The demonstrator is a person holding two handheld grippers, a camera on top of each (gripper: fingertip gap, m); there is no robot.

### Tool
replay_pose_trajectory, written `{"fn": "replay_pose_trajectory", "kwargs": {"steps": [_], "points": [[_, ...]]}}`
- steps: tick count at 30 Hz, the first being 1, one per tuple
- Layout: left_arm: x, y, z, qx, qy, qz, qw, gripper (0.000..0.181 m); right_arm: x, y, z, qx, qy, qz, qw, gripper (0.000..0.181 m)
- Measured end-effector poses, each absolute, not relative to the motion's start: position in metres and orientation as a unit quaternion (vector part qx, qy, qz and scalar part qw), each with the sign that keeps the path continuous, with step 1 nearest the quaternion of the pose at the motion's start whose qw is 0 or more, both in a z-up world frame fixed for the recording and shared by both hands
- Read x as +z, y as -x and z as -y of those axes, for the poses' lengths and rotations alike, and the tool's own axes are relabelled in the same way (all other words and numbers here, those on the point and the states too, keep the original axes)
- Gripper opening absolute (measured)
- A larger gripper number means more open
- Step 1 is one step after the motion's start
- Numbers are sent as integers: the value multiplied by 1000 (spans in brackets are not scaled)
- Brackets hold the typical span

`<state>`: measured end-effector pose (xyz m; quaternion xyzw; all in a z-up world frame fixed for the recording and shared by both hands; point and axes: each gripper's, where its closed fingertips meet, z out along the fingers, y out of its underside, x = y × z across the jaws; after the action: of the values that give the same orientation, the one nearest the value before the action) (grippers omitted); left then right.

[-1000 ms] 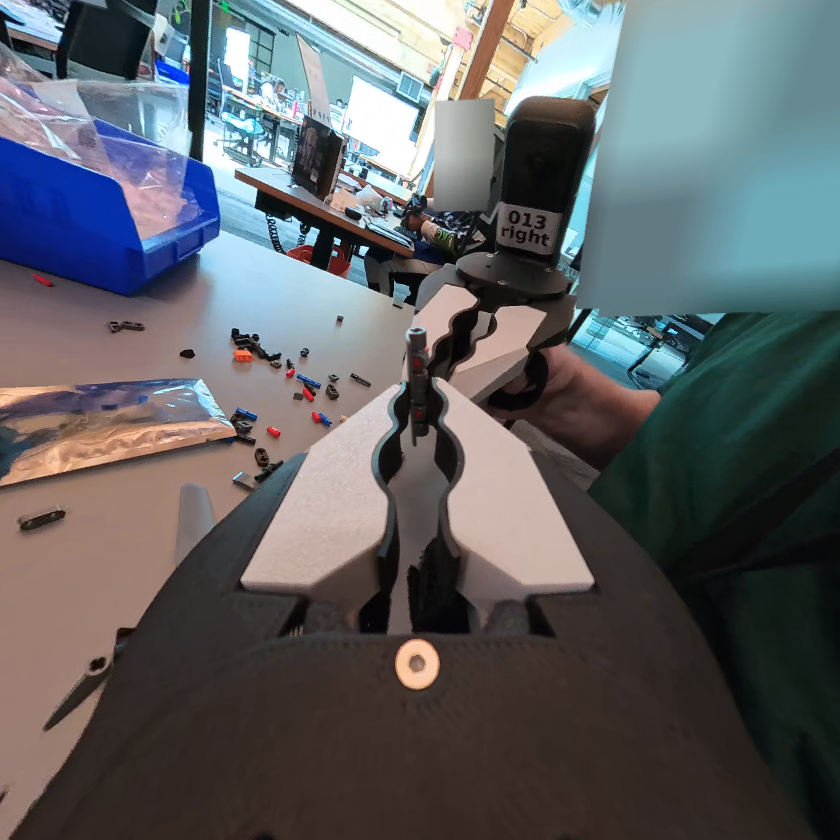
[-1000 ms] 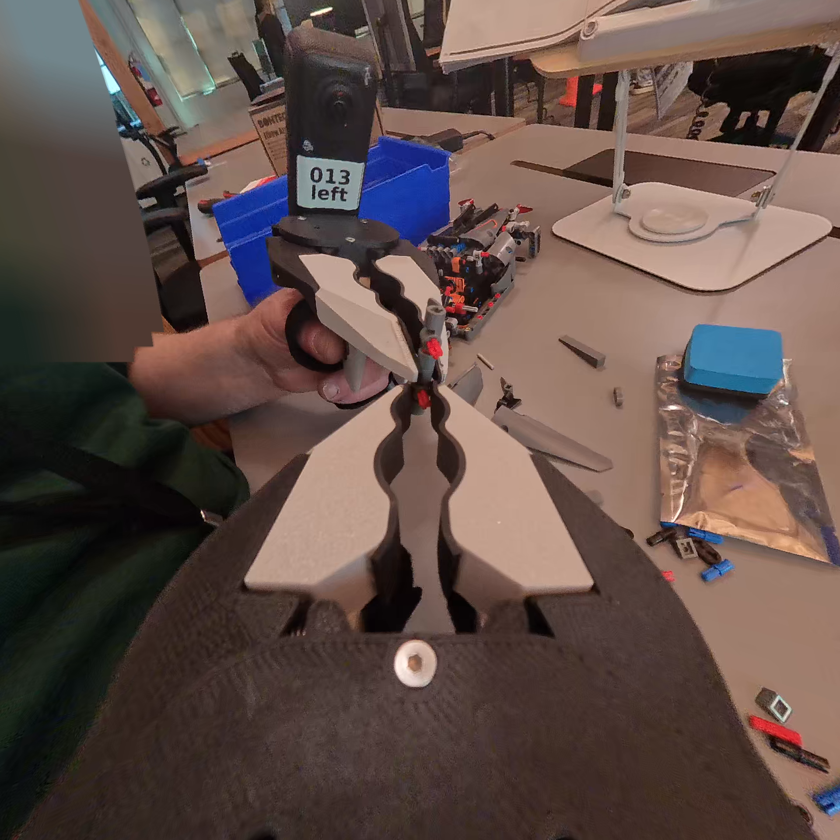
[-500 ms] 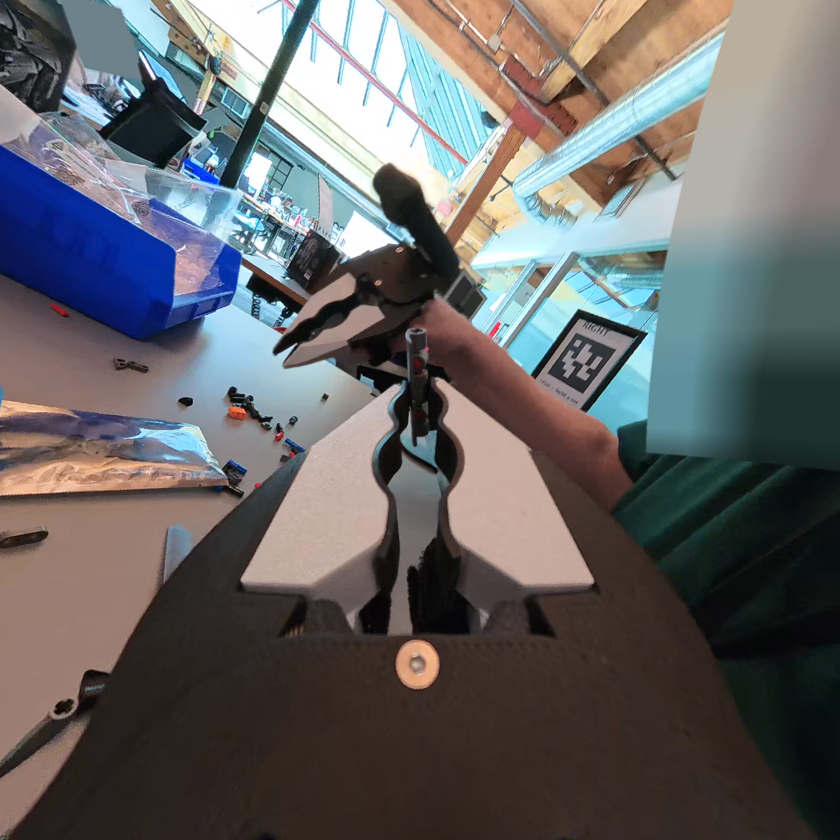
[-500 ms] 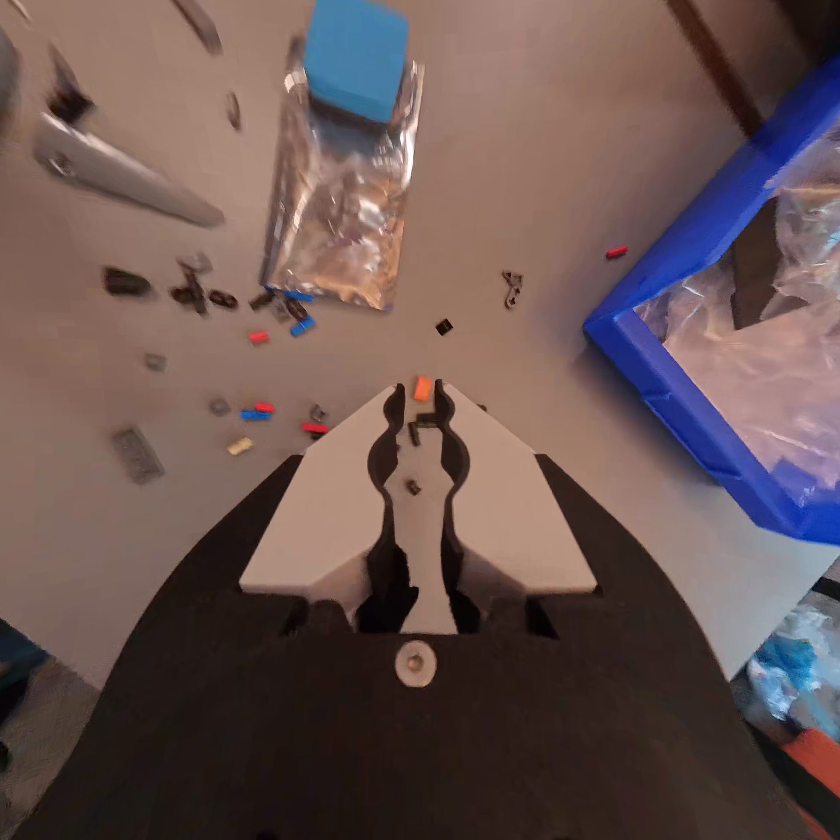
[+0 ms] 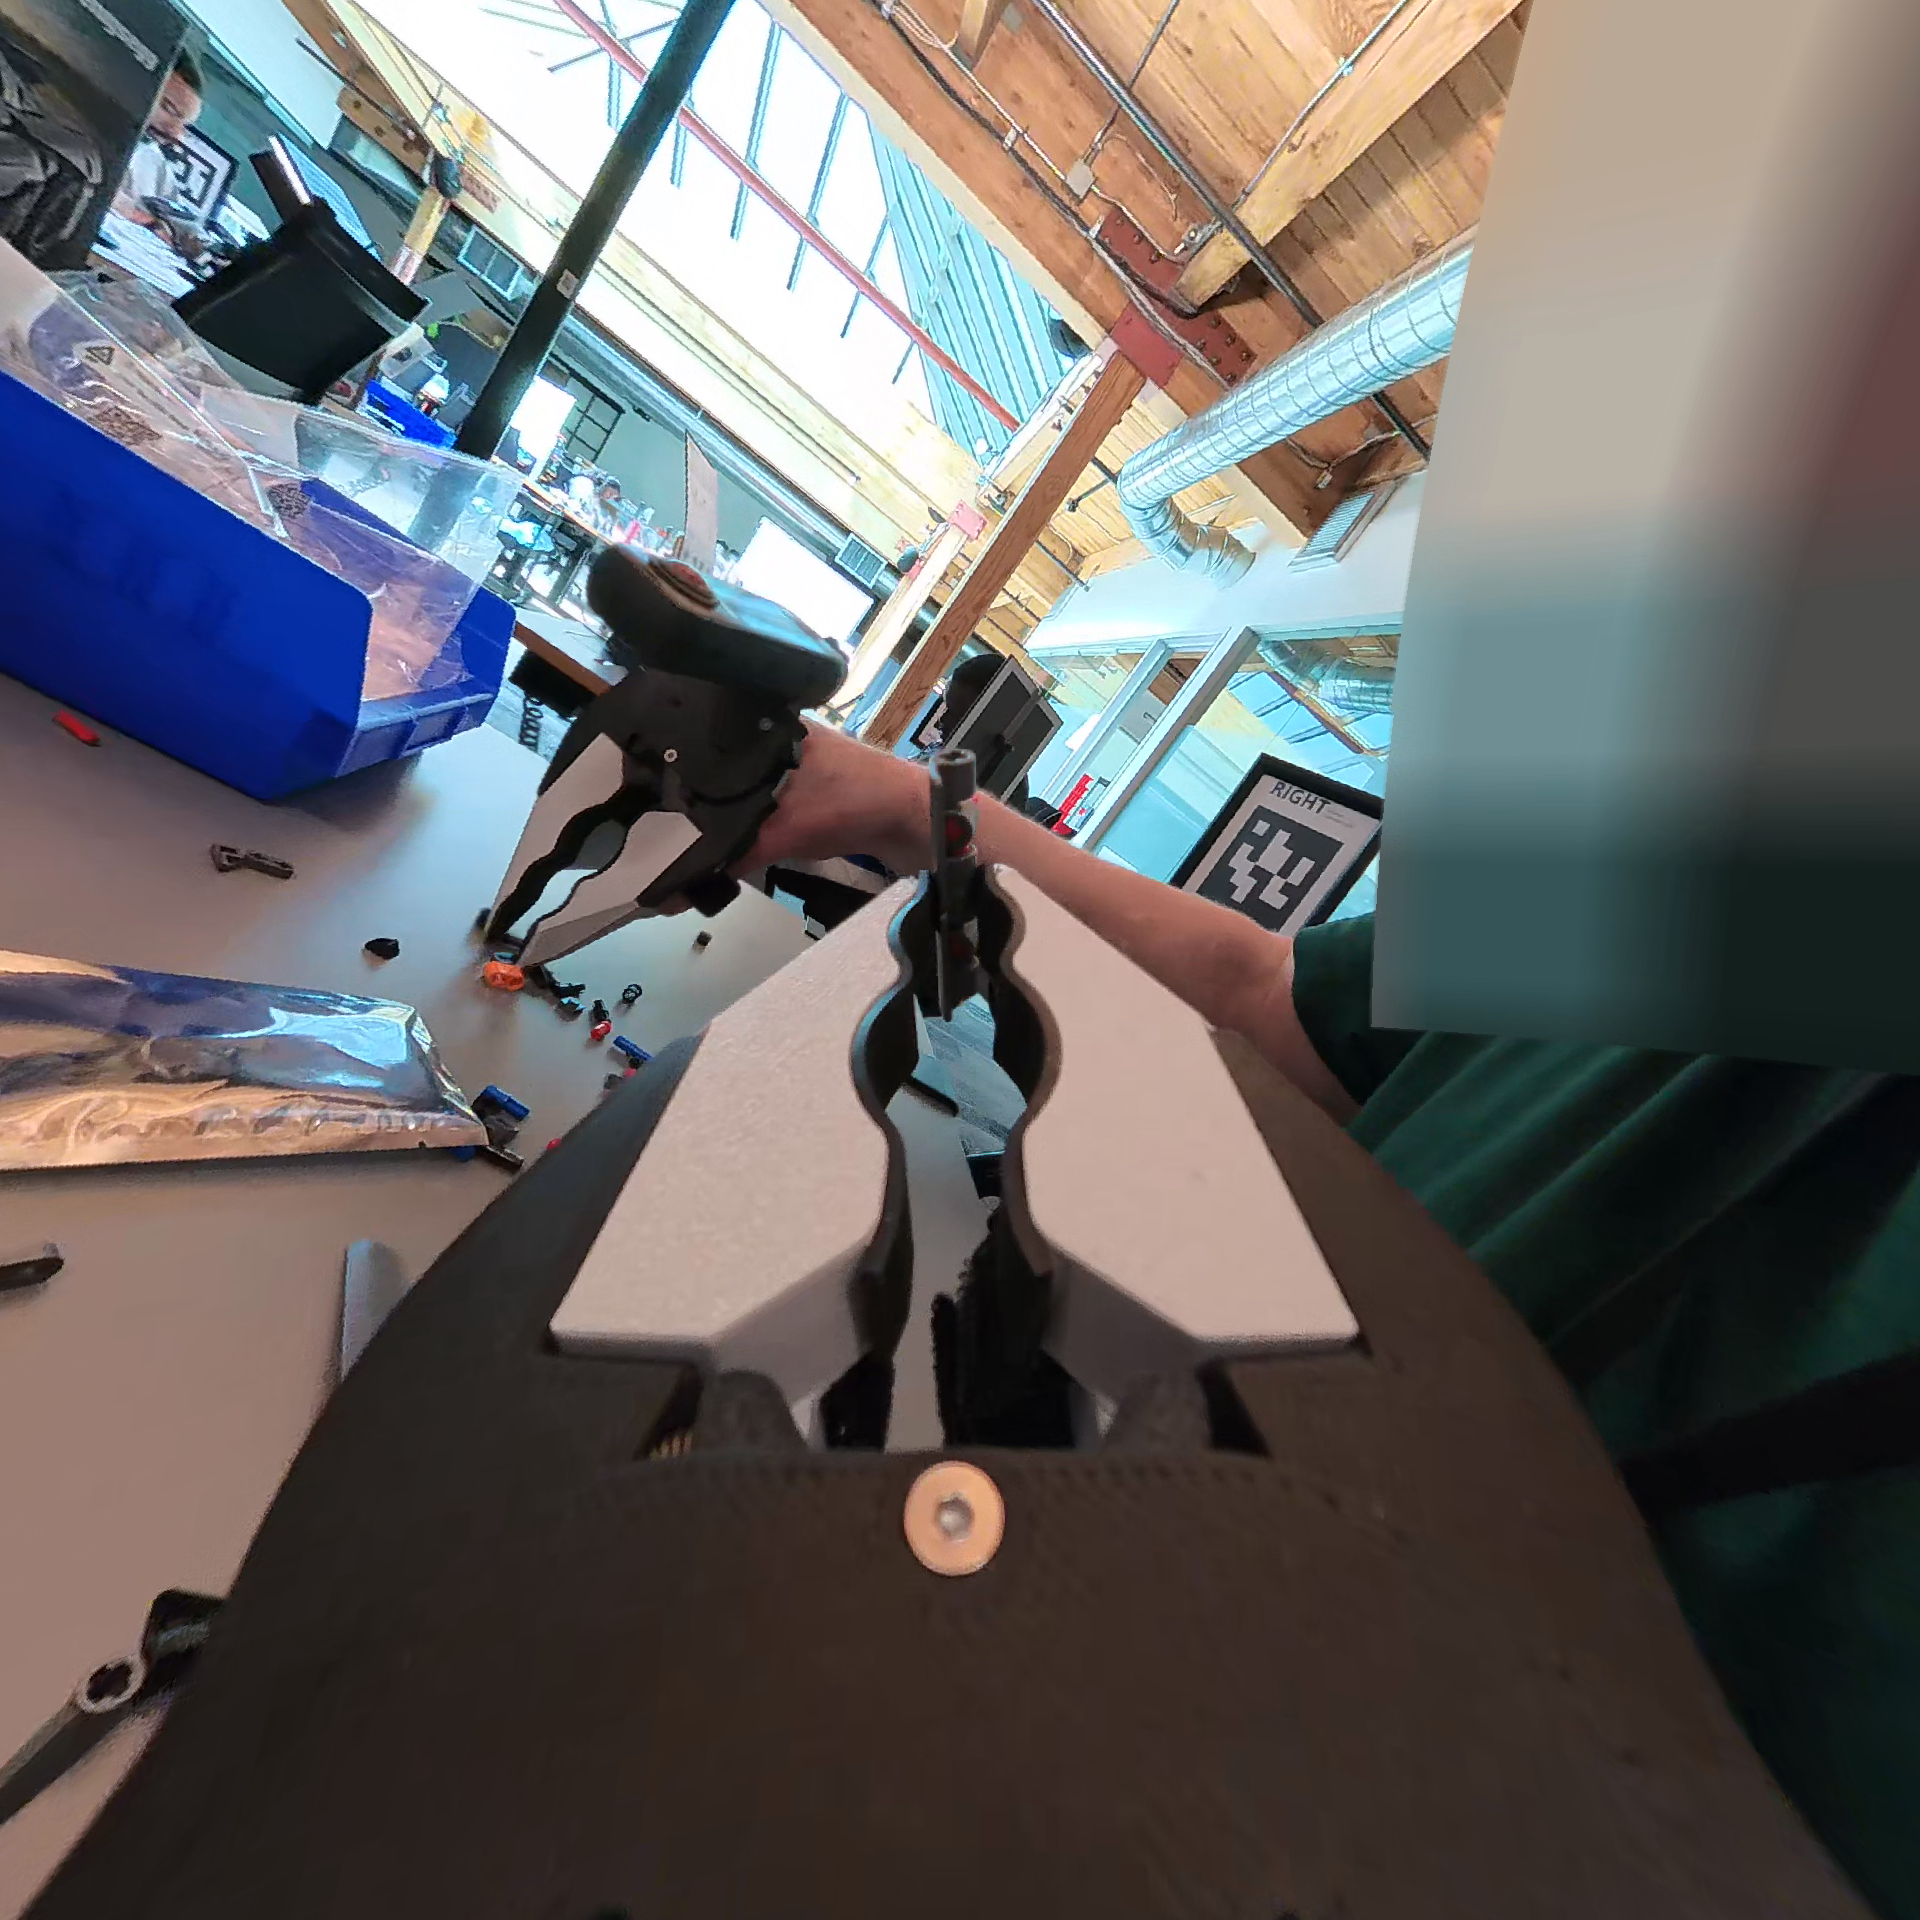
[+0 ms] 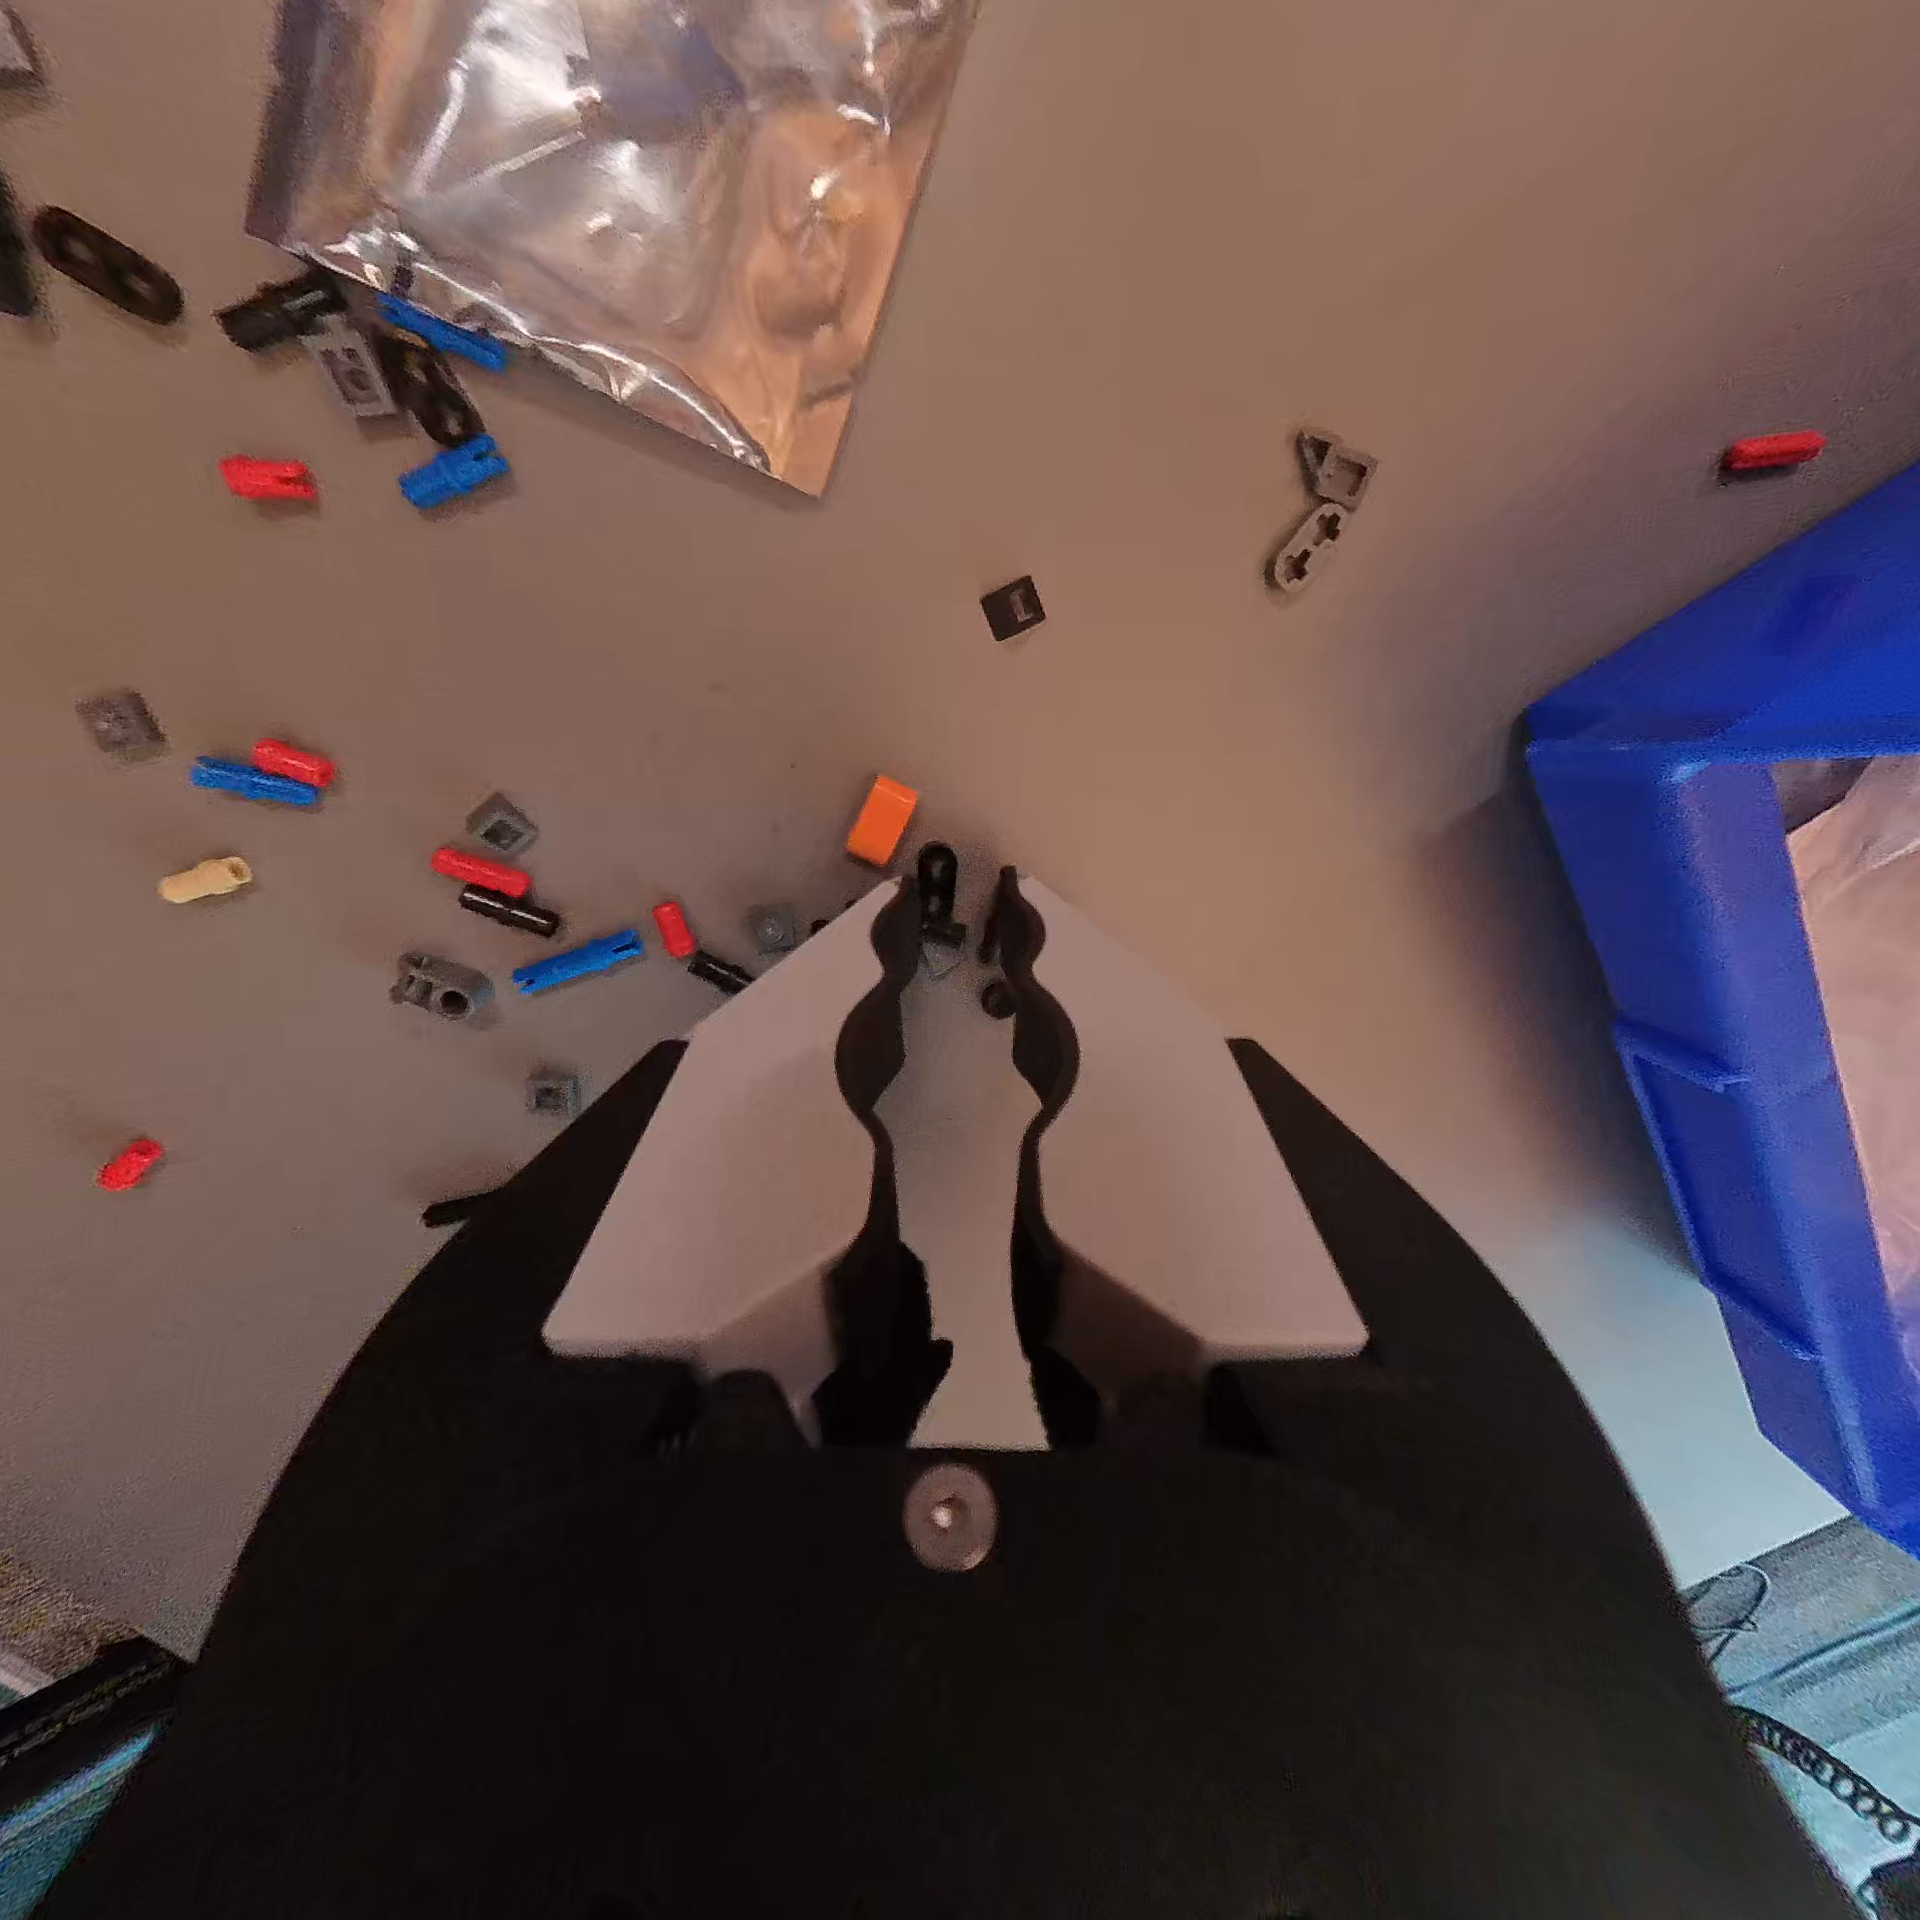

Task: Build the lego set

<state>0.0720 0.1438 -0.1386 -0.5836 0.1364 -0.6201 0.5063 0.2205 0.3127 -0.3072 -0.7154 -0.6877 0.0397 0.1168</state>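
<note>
My left gripper is shut on a thin grey beam with red pins, holding it upright in the air. My right gripper points straight down at the table with its jaws a little apart. A small black connector lies between its tips, close to the left one. An orange piece lies just beyond the tips. In the left wrist view the right gripper stands tips-down on the table beside that orange piece.
A blue bin stands right of the right gripper. A silver foil bag lies beyond it. Several loose red, blue, black and grey pieces lie scattered to its left. A person's arm and green sleeve are on the right. The grippers' ends are close to 30 cm from one another.
My right gripper left the beam, swung down over the table and lowered onto the loose pieces by the orange one. My left gripper tilted upward, still holding the beam.
</note>
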Motion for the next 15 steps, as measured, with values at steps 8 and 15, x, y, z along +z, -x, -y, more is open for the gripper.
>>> {"fn": "replay_pose_trajectory", "kwargs": {"steps": [8, 15], "points": [[-140, -77, -146, -625, 583, -136, 501, 5, -308, -216, -307, 68, 714, 687, 118, 2], [-138, -72, -148, -646, 569, -117, 495, 5, -278, -202, -295, 106, 705, 683, 159, 0]]}}
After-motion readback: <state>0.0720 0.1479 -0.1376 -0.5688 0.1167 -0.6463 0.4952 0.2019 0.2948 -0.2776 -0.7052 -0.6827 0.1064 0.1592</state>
